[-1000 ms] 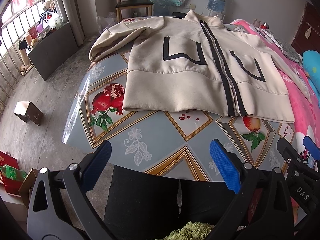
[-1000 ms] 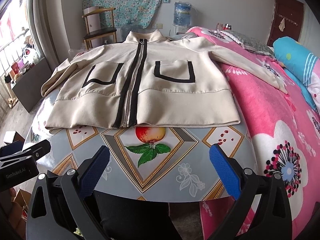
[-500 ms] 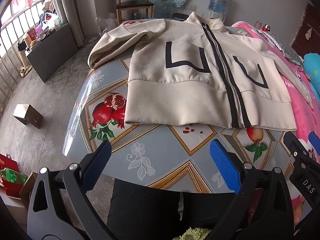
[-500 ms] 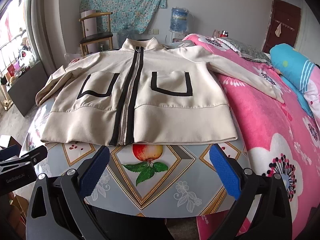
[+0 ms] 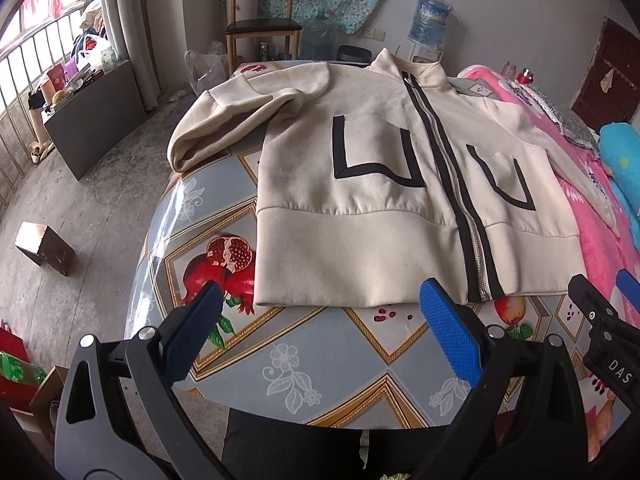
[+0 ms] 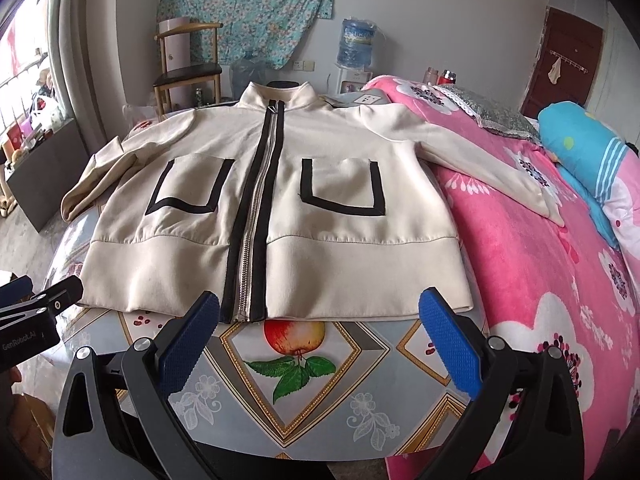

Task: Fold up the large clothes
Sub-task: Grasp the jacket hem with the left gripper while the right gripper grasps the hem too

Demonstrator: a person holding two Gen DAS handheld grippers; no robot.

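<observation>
A cream zip jacket with black pocket outlines lies flat, front up, on a round table with a fruit-print cover. It also shows in the right wrist view. Its left sleeve is bunched near the table's left edge. Its right sleeve stretches onto a pink bed. My left gripper is open and empty, just short of the jacket's hem, left of the zip. My right gripper is open and empty, in front of the hem by the zip's lower end.
A pink flowered bed adjoins the table on the right, with a blue pillow. A wooden chair and a water dispenser stand behind the table. A small box lies on the concrete floor at left.
Both grippers have moved forward toward the jacket's hem, which now sits closer between the fingers. Both stay open. The jacket has not moved.
</observation>
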